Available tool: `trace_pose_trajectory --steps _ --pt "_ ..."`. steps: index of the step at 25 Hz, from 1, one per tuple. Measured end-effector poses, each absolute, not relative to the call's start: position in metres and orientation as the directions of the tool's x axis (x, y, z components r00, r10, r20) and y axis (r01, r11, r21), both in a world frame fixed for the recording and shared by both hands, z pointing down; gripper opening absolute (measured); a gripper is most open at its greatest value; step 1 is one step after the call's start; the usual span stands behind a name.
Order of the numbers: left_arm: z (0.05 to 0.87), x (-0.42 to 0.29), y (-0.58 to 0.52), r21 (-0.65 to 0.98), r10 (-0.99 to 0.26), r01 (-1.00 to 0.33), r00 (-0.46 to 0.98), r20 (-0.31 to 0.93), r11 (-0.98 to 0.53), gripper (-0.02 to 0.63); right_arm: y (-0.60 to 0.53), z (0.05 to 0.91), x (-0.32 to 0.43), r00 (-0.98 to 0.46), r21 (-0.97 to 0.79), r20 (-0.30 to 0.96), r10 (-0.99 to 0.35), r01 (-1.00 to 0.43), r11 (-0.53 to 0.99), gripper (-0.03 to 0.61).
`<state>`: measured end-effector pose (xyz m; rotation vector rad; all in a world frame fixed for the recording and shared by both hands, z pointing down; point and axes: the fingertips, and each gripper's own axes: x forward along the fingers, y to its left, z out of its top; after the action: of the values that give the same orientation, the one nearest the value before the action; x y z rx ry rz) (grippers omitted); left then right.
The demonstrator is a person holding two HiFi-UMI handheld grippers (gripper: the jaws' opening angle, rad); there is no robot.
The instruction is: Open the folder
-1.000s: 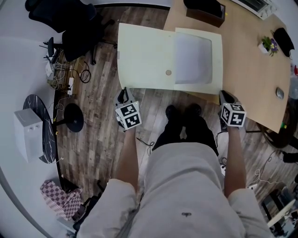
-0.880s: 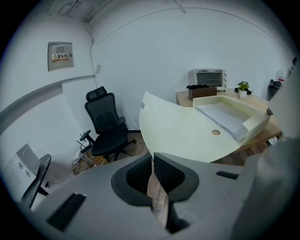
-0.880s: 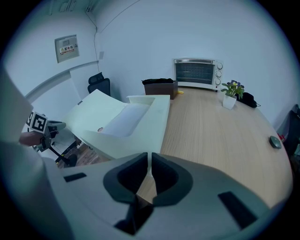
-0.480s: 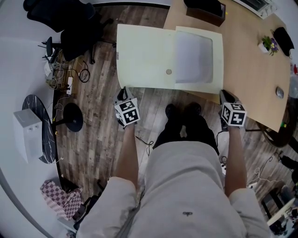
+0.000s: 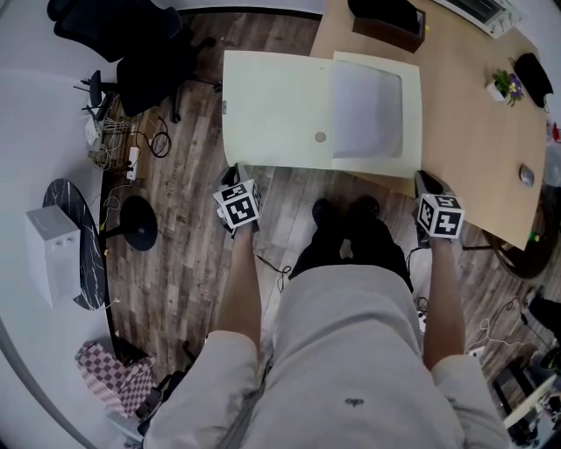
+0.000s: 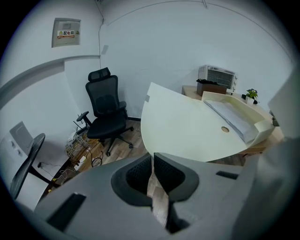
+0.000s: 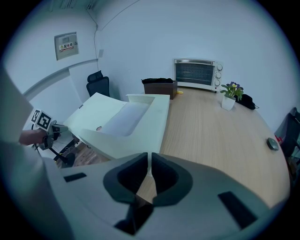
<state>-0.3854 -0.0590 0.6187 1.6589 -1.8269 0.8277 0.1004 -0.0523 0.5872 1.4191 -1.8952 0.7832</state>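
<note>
The cream folder lies open: its right half with a clear pocket rests on the wooden table, and its left flap juts out over the floor. A round button sits near the fold. My left gripper hangs just below the flap's front edge, shut and empty; in the left gripper view the flap spreads beyond my left gripper. My right gripper is at the folder's near right corner, its jaws closed on that corner as far as the right gripper view shows.
A black office chair and loose cables are on the floor at the left, with a round dark side table. On the table stand a dark box, a small plant and a mouse. The person's legs and shoes stand between the grippers.
The left gripper has edged closer to the flap's front edge and rolled a little. The right gripper and the folder have stayed put.
</note>
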Motion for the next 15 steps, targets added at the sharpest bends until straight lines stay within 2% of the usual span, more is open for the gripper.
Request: trace_pose_trajectory --steps 15 --pt "0.638 -0.394 -0.062 -0.05 -0.623 -0.996 -0.088 0.777 0.079 0.025 -0.053 0.587 0.099 -0.199 -0.066 0.779 -0.594 -0.969 0.238 0.029"
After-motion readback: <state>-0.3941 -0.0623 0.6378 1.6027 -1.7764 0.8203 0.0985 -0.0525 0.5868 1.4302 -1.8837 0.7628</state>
